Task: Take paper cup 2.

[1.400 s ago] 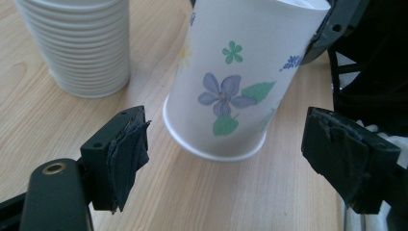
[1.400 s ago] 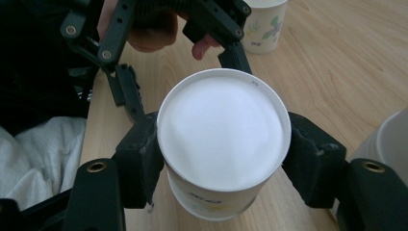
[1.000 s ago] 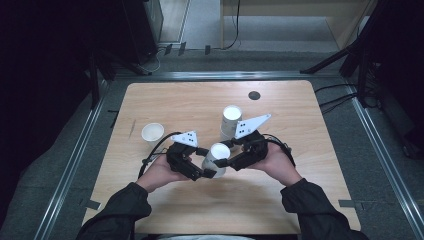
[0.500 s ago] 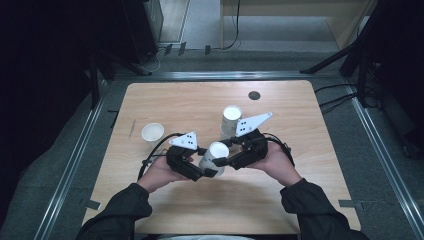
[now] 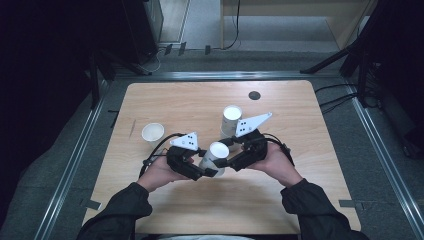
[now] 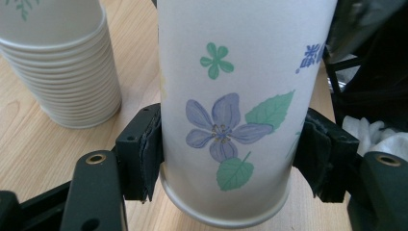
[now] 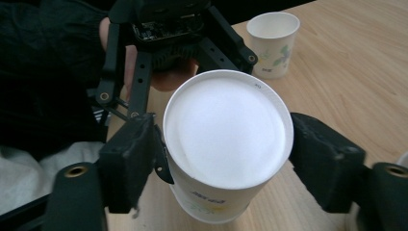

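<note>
I am holding a paper cup (image 5: 216,152) above the surface (image 5: 300,200) with my left hand-held gripper (image 5: 200,167) and right hand-held gripper (image 5: 227,161) both clenched on it. The stack of cups (image 5: 231,120) and single cup (image 5: 152,133) are standing apart; placing is remaining.

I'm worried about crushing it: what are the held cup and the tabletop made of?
The cup looks like thin matte paper: a printed flower pattern, a rolled rim, and a white inside seen in the right gripper view. It would likely dent under a hard squeeze. The table looks like pale wood or wood-look laminate with visible grain; which one is not clear.
</note>
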Available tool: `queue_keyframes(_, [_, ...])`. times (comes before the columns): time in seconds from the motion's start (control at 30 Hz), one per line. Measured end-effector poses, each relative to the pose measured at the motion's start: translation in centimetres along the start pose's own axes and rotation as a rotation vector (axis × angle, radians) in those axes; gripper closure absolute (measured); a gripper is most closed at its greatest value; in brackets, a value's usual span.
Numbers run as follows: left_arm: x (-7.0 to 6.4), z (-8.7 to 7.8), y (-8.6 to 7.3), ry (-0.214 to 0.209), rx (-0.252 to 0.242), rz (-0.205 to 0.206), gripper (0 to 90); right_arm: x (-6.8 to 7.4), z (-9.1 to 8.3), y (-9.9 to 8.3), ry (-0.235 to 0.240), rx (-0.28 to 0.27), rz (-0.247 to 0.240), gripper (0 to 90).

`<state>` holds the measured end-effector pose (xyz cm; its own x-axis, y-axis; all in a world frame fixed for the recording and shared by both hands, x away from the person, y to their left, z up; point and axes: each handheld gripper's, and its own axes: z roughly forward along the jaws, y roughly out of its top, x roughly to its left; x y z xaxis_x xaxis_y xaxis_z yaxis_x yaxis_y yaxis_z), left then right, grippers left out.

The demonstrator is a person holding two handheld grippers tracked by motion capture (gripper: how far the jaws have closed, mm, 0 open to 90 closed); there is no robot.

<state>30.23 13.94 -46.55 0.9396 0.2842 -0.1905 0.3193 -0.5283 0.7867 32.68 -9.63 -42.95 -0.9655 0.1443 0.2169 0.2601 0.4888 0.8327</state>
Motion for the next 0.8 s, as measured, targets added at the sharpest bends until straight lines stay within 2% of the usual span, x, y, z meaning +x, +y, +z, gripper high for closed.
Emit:
queue_keyframes(0.03, [0.0,0.0,0.0,0.002,0.005,-0.002,32.5,0.0,-0.1,0.0,-0.015,0.000,-0.001,25.3])
queue_keyframes(0.27, [0.3,-0.8,0.3,-0.009,0.018,-0.012,32.5,-0.1,-0.8,-0.6,-0.022,0.002,-0.020,25.3])
queue_keyframes(0.33, [0.5,-1.2,0.5,0.005,0.044,0.001,32.3,-0.2,-1.0,-1.0,-0.029,0.012,-0.027,25.4])
queue_keyframes(0.47, [1.1,-2.1,0.8,-0.001,0.053,-0.014,32.2,-0.3,-1.2,-1.7,-0.042,0.020,-0.033,27.1])
queue_keyframes(0.53, [1.2,-2.2,1.0,-0.003,0.065,-0.021,32.2,-0.4,-1.2,-2.0,-0.045,0.027,-0.025,27.8])
queue_keyframes(0.67, [1.4,-2.4,1.2,0.004,0.110,-0.002,32.2,-0.4,-1.2,-2.4,-0.058,0.049,-0.035,29.5])
queue_keyframes(0.8, [1.7,-2.7,1.4,0.010,0.134,-0.004,32.2,-0.5,-1.0,-2.9,-0.065,0.070,-0.030,29.7])
